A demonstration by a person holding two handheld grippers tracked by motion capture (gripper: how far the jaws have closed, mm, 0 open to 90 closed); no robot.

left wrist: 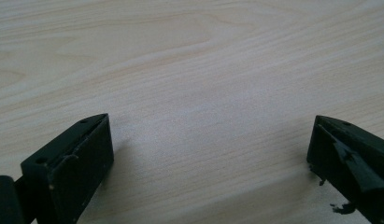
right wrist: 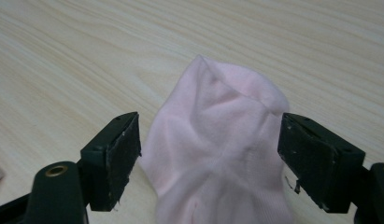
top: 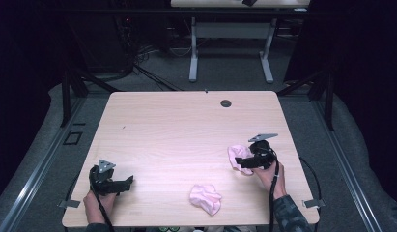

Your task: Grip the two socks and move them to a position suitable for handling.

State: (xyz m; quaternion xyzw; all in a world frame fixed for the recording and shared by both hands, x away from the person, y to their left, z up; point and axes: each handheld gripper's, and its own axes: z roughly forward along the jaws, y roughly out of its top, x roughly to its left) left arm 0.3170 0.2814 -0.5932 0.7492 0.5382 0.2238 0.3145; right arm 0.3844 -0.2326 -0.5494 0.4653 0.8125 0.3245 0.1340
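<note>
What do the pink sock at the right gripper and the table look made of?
Pink sock: soft knit fabric, matte; fine ribbing and limp folds show. Table: pale wood-grain top, smooth with a slight sheen; probably laminate rather than solid wood, though the pictures leave that open.

Left gripper low over pale wood-grain table. Black jaws wide apart, bare tabletop between them. Right-hand pad chipped, flaking.

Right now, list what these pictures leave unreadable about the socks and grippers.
- Far pink sock, high view: part hidden behind the right gripper.
- Same sock, right gripper view: near end cut off by the bottom edge.
- Near pink sock, high view: too crumpled and small to tell heel from toe.
</note>
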